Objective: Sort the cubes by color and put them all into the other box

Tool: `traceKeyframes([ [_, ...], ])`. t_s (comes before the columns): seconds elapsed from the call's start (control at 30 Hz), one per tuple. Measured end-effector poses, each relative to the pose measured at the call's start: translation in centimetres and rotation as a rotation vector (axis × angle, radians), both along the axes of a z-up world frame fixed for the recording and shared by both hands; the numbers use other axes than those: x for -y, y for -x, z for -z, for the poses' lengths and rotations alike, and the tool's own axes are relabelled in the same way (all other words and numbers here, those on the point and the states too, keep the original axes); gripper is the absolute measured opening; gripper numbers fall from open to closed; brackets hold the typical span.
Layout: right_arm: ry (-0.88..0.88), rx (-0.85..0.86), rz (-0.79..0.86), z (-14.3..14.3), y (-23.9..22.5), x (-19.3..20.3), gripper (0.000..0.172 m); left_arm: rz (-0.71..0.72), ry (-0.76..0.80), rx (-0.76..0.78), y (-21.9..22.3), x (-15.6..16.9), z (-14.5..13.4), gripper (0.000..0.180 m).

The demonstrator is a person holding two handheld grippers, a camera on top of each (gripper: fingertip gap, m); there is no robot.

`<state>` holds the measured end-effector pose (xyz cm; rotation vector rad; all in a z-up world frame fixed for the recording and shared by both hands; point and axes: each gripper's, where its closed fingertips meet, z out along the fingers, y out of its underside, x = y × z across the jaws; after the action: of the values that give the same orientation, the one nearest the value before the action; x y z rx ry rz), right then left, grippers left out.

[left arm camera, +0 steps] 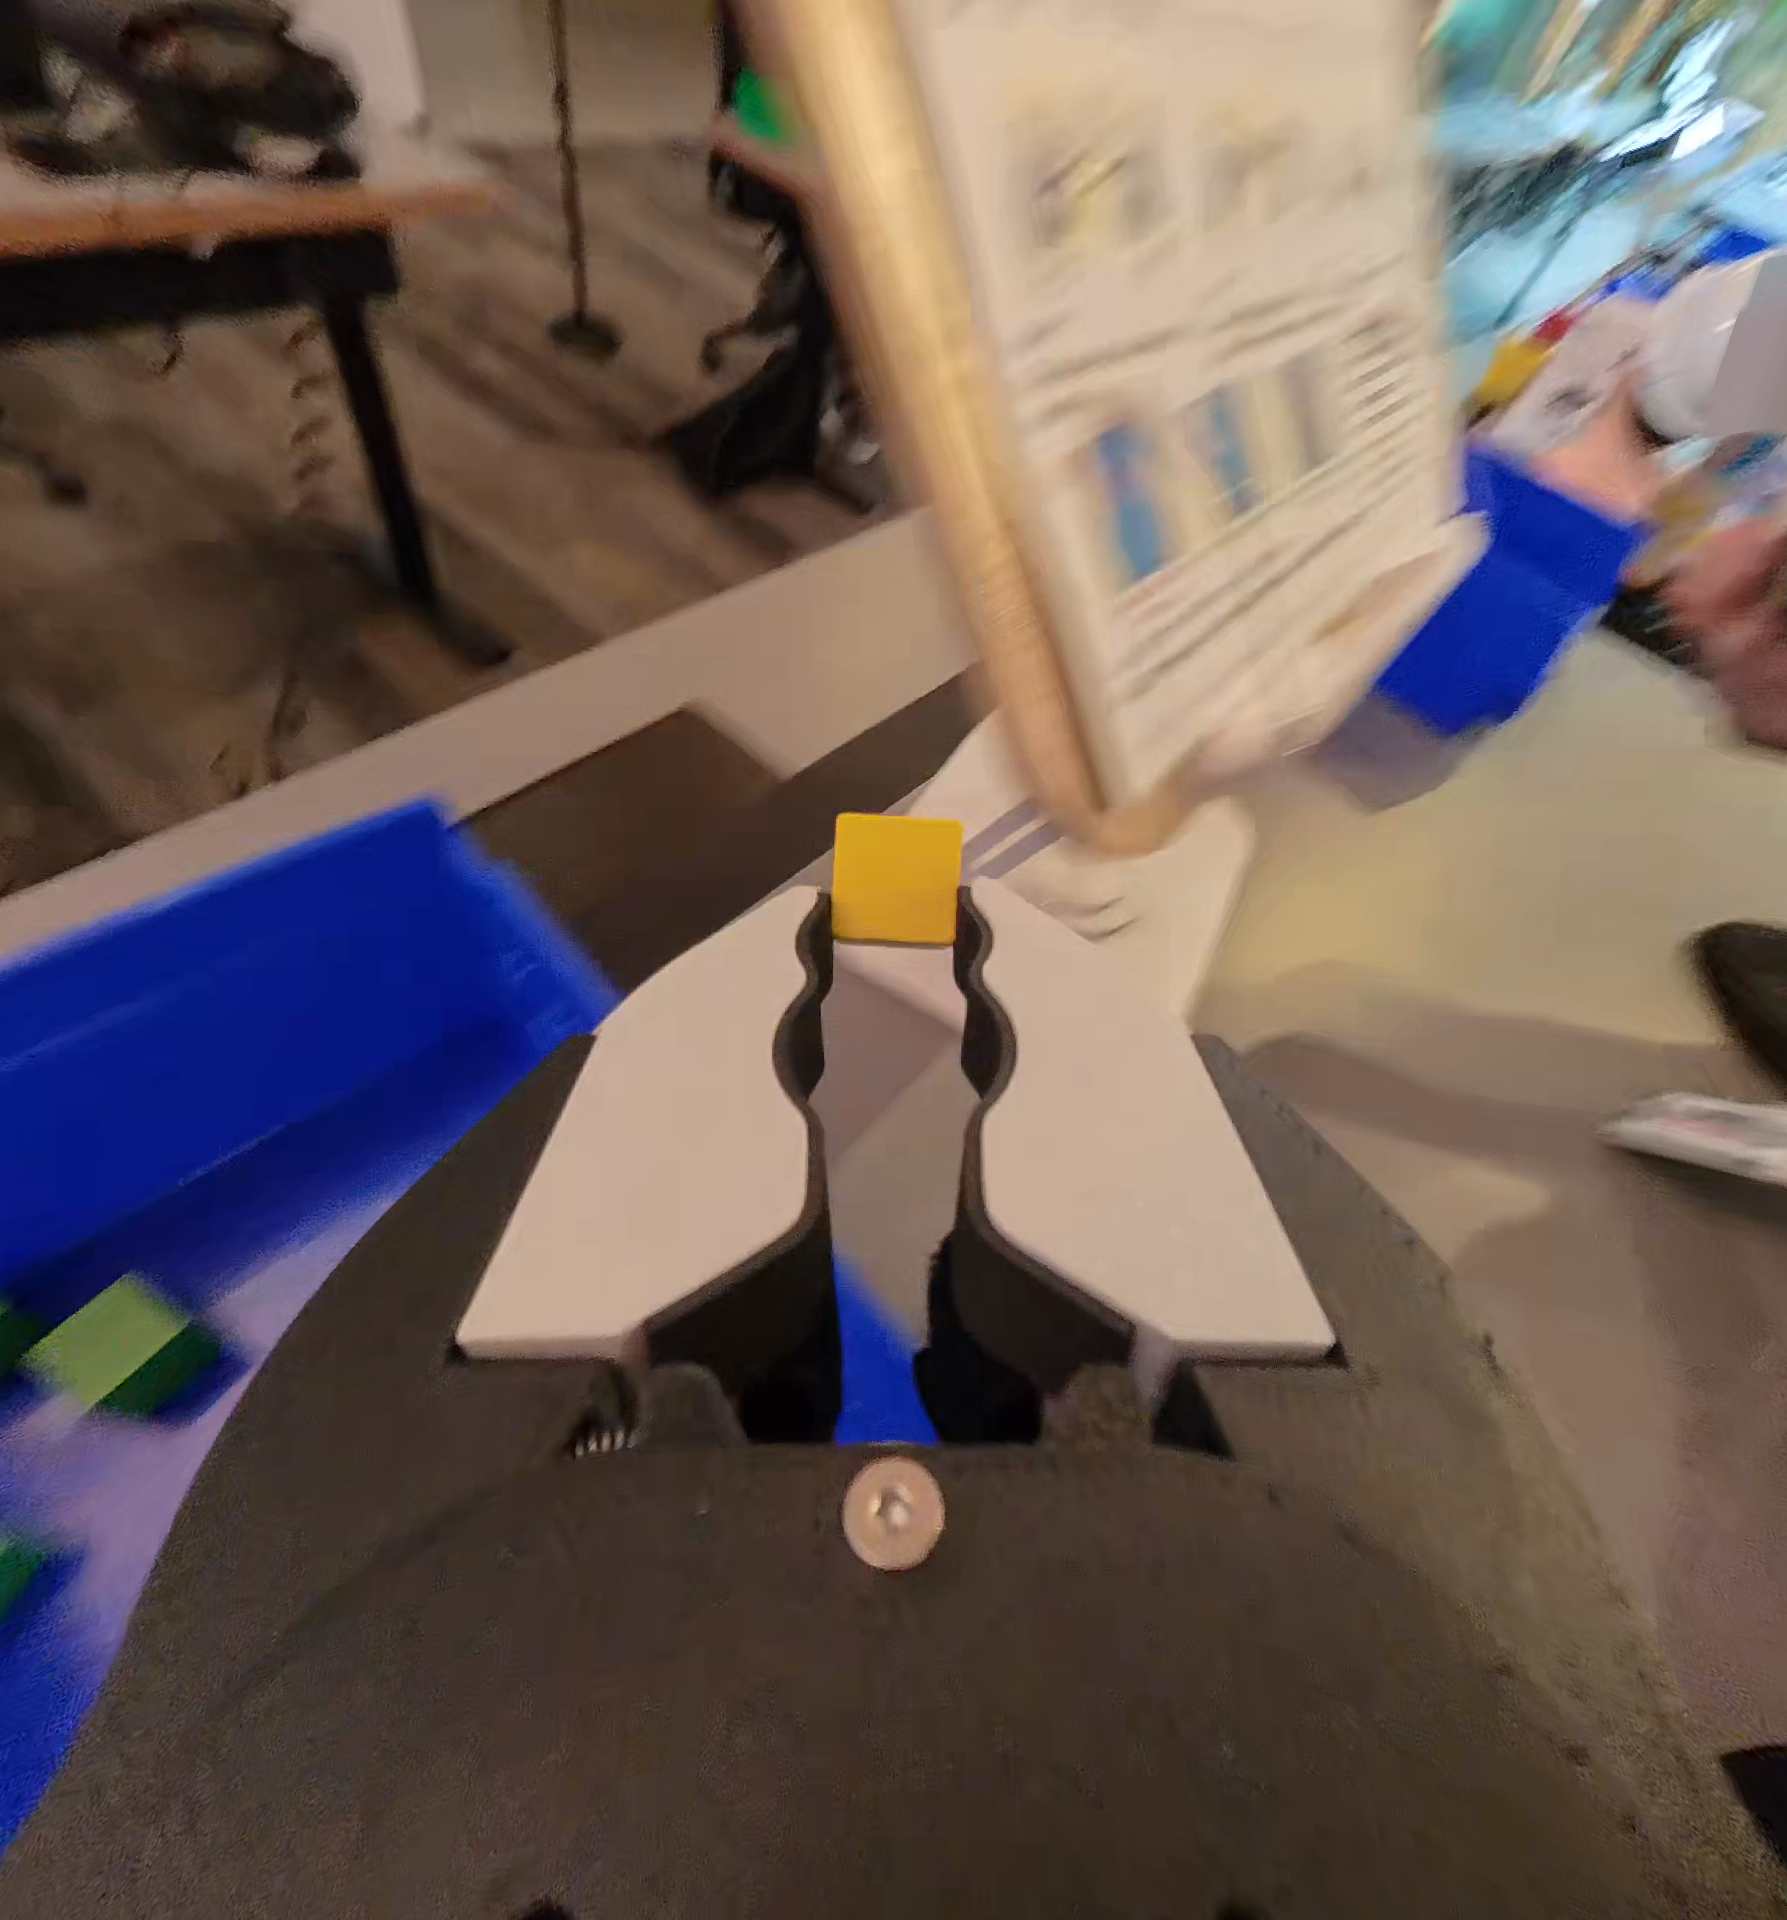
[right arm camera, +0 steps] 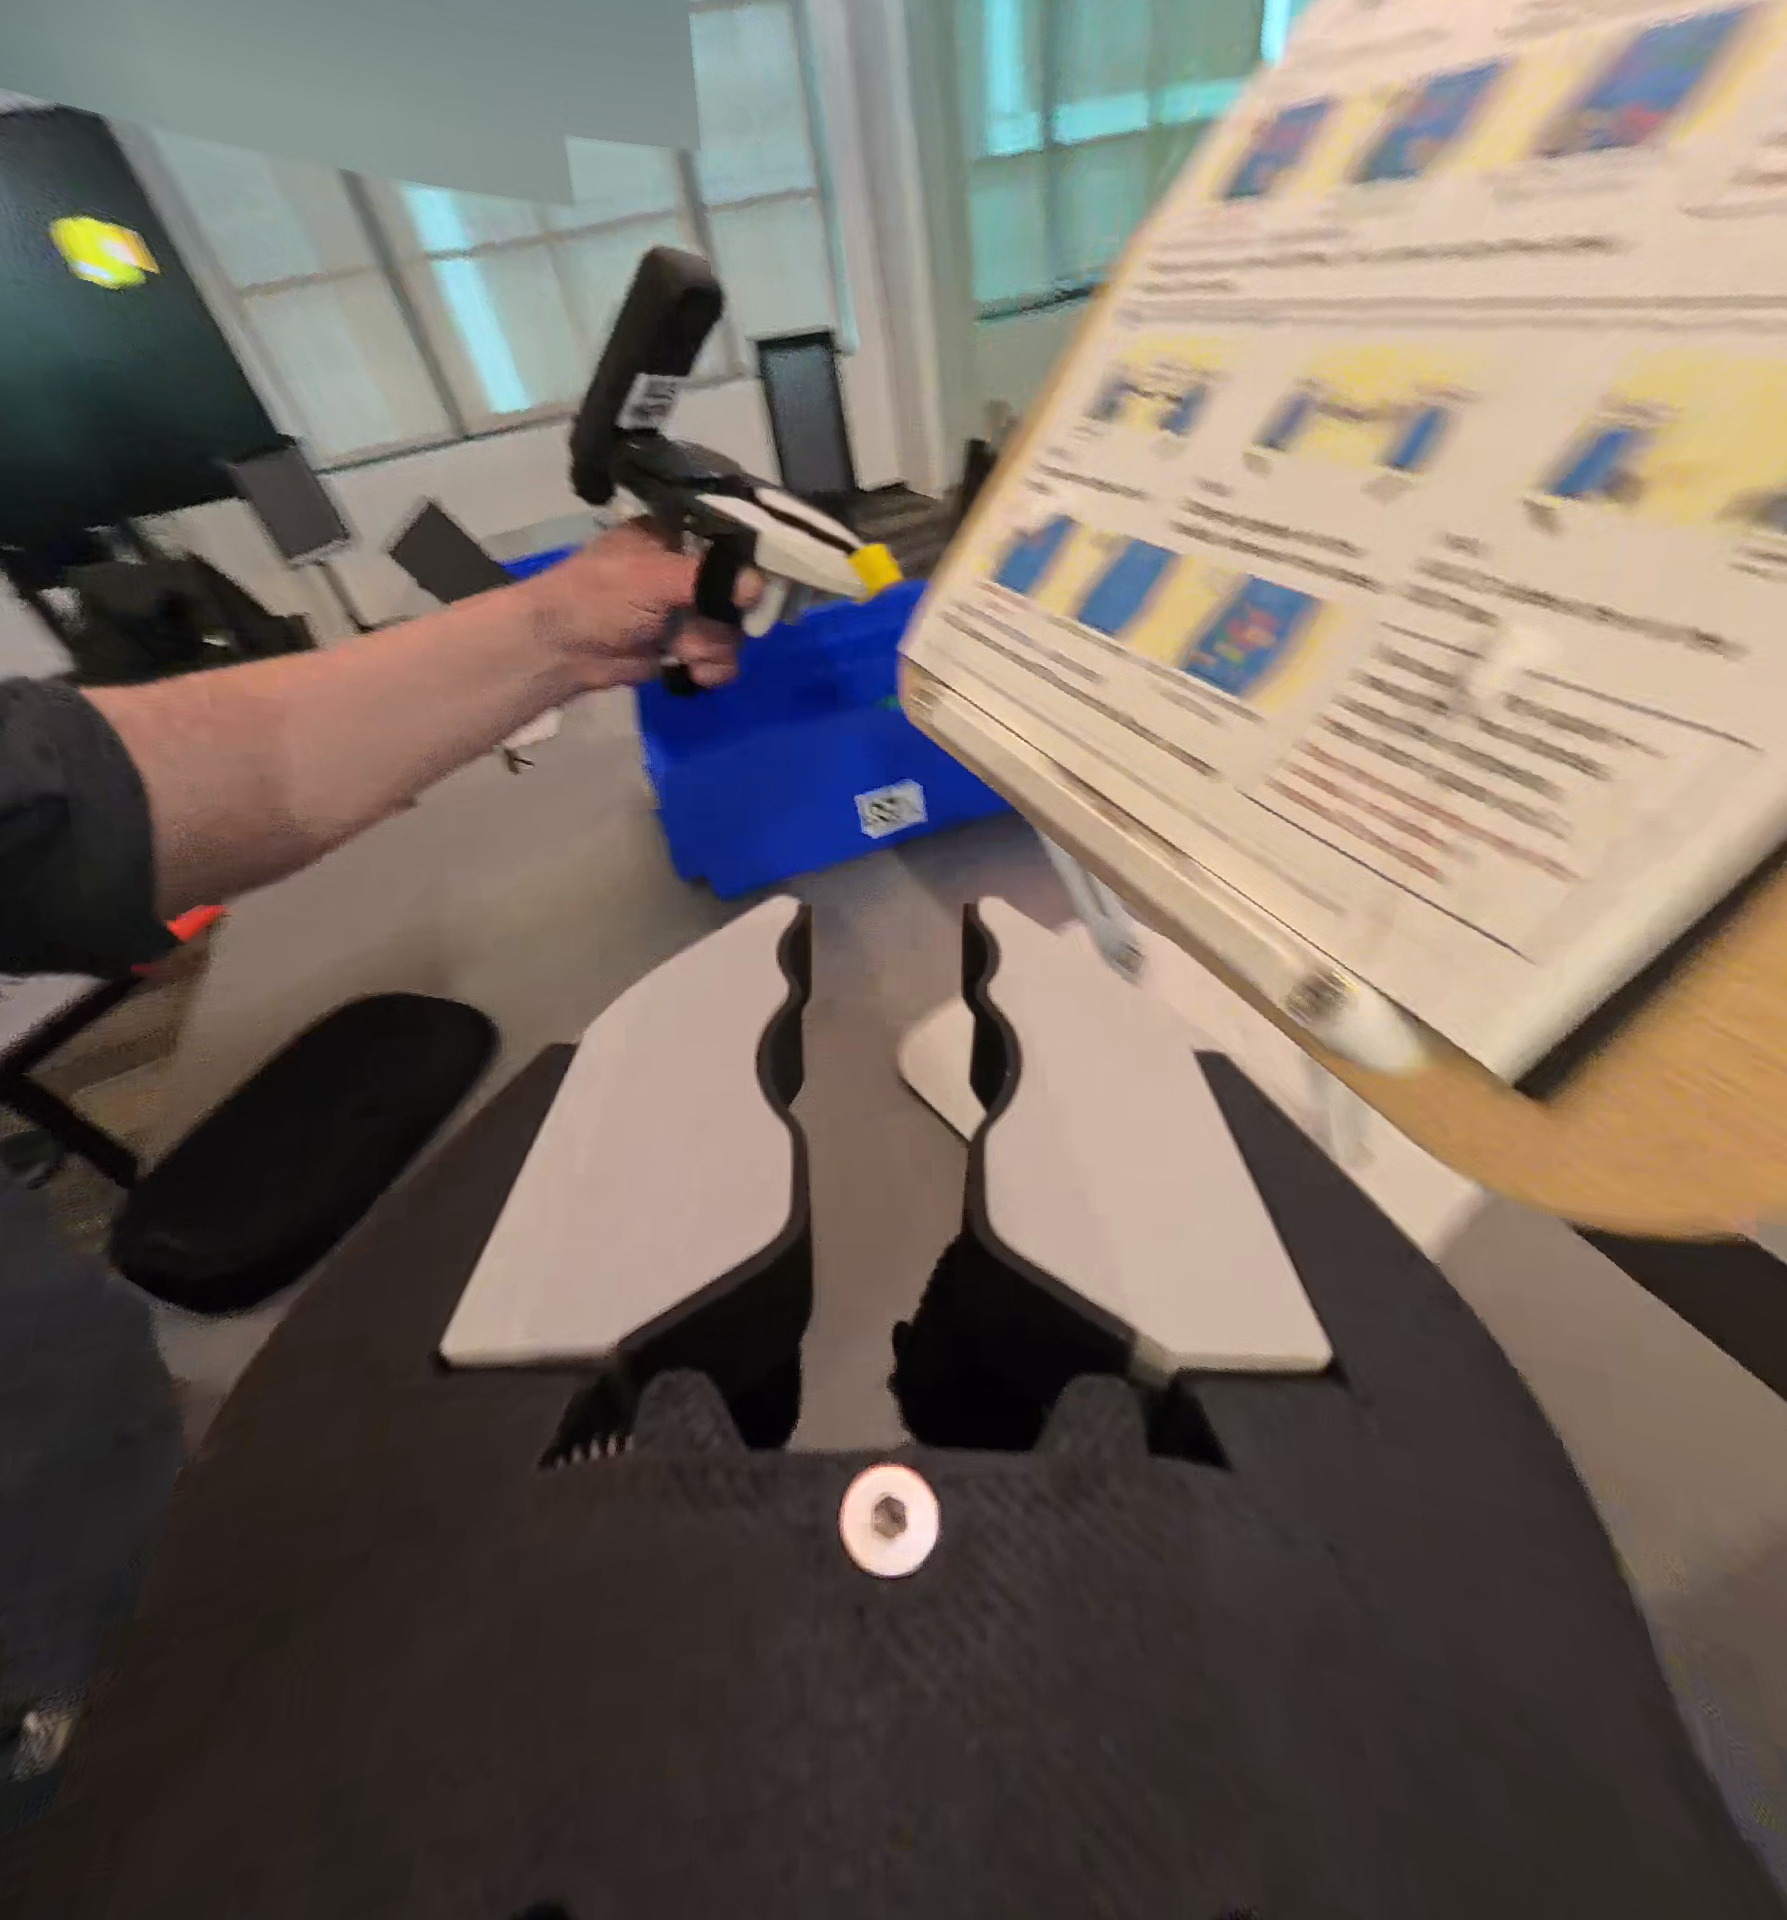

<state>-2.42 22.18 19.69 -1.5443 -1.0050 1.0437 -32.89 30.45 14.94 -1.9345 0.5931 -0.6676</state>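
Closest to our left lens sits the left gripper [left arm camera: 896, 894], its two pale fingers [left arm camera: 702, 1101] clenched on a yellow cube [left arm camera: 896, 878], both dark pads pressed against the cube's sides at the very tips. At the far left of that view we log a blue box [left arm camera: 193, 1039] with green cubes [left arm camera: 120, 1351] lying on its floor, all smeared by motion. Behind the yellow cube stands a tilted wooden board [left arm camera: 982, 416] carrying a printed sheet [left arm camera: 1232, 364], and to the right of it a second blue box [left arm camera: 1502, 603] with a hand [left arm camera: 1782, 644] near it at the edge. From our right lens, at the left, we record a person's bare forearm and hand [right arm camera: 619, 613] holding the left gripper [right arm camera: 873, 566] raised over a blue box [right arm camera: 795, 758], the yellow cube [right arm camera: 876, 564] showing at its tip; a black padded rest [right arm camera: 297, 1143] lies on the grey table [right arm camera: 515, 862] below the forearm. Centre, the right gripper [right arm camera: 887, 935] has its fingers [right arm camera: 681, 1122] released and apart, with only bare table seen between them. To the right, the printed sheet [right arm camera: 1440, 520] on its wooden board [right arm camera: 1699, 1143] leans across the view, blurred.
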Motion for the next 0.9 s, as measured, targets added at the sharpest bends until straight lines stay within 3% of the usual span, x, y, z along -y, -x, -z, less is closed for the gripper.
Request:
traceKeyframes([
  [0.13, -0.01, -0.104, -0.128, -2.3, 5.6, 1.9, 0.035, 0.15, -0.112, 0.128, -7.7, 4.8, -5.5, 0.022],
  [0.3, -0.053, -0.196, -0.174, -4.7, 9.6, 2.1, 0.037, 0.318, -0.184, 0.325, -15.9, 9.3, -9.1, 0.022],
  [0.53, 0.022, -0.283, -0.251, -5.5, 10.6, 2.6, 0.035, 0.426, -0.176, 0.449, -20.7, 11.0, -9.7, 0.022],
  [0.9, 0.133, -0.38, -0.299, -5.5, 9.2, 3.1, 0.022, 0.532, -0.142, 0.449, -23.2, 11.5, -8.9, 0.022],
])
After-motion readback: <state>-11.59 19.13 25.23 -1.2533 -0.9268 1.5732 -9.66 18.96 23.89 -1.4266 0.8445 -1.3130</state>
